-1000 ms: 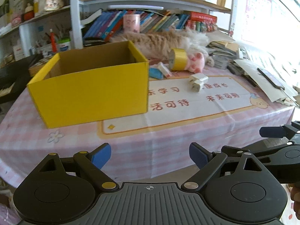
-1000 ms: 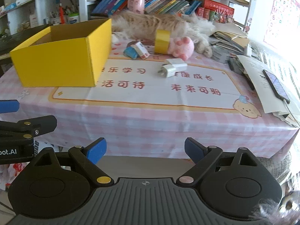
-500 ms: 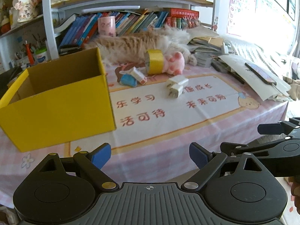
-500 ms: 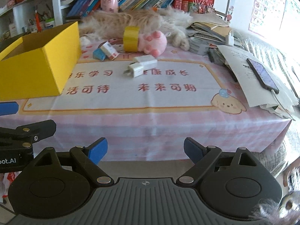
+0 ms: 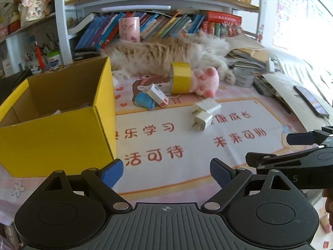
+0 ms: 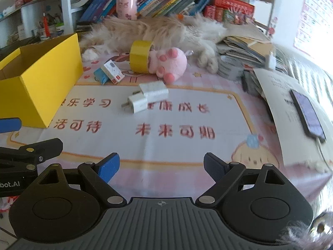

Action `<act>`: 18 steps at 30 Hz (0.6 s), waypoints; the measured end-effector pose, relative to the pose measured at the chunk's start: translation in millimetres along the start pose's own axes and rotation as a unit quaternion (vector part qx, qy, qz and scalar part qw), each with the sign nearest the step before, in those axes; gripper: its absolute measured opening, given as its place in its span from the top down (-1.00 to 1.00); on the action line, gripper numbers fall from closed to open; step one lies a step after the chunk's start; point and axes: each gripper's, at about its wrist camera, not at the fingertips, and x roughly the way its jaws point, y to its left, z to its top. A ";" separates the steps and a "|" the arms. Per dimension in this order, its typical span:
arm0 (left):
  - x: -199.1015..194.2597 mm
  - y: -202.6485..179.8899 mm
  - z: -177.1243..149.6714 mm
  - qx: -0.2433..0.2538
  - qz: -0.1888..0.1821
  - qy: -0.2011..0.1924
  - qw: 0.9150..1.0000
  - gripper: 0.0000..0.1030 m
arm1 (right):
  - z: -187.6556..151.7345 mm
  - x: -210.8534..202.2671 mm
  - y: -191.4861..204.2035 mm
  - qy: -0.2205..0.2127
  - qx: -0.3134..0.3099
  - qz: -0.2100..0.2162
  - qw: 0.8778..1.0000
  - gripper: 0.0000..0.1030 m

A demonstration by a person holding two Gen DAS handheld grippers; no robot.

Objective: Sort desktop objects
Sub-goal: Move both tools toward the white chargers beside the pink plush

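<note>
- Fingers of the left gripper (image 5: pixel 166 171) stand wide apart with nothing between them, low over the near edge of the bench (image 5: pixel 62 185).
- Fingers of the right gripper (image 6: pixel 161 167) also stand wide and empty; both grippers point down and forward across the printed mat (image 6: pixel 187 112).
- Two white charger plugs (image 6: pixel 146 98) lie touching each other on the mat, ahead of both grippers and apart from the other clutter.
- Judgement: the plugs are the nearest loose items. From the right gripper they lie ahead and slightly left; from the left gripper, ahead and slightly right. Neither hand is clearly nearer.
- The nearer plug's long axis runs roughly crosswise to the right gripper's line, prongs toward the yellow box (image 5: pixel 56 125).
- The yellow box stands open on the left side of the bench, closest to the left gripper.
- Farther back lie a blue packet (image 5: pixel 144 102) with a small white box (image 5: pixel 158 94) leaning on it, then a yellow tape roll (image 5: pixel 181 77) touching a pink paw plush (image 5: pixel 205 81).
- A cat (image 5: pixel 158 54) lies behind these.
</note>
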 end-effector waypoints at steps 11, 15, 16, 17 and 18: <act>26.9 -16.9 20.8 -0.035 0.058 0.008 0.998 -0.80 | 36.5 37.0 -32.5 -0.013 -0.028 0.047 0.998 -0.71; 36.1 -21.6 27.7 -0.035 0.077 0.009 0.996 -0.80 | 47.9 50.0 -40.6 -0.016 -0.026 0.064 0.997 -0.71; 38.7 -22.9 29.7 -0.034 0.082 0.011 0.996 -0.80 | 50.6 53.3 -42.8 -0.018 -0.024 0.067 0.997 -0.71; 40.9 -23.7 31.5 -0.034 0.087 0.012 0.996 -0.80 | 52.8 56.4 -44.6 -0.020 -0.023 0.070 0.997 -0.71; 42.8 -24.4 33.2 -0.036 0.090 0.013 0.995 -0.80 | 55.2 59.8 -46.2 -0.020 -0.021 0.073 0.997 -0.71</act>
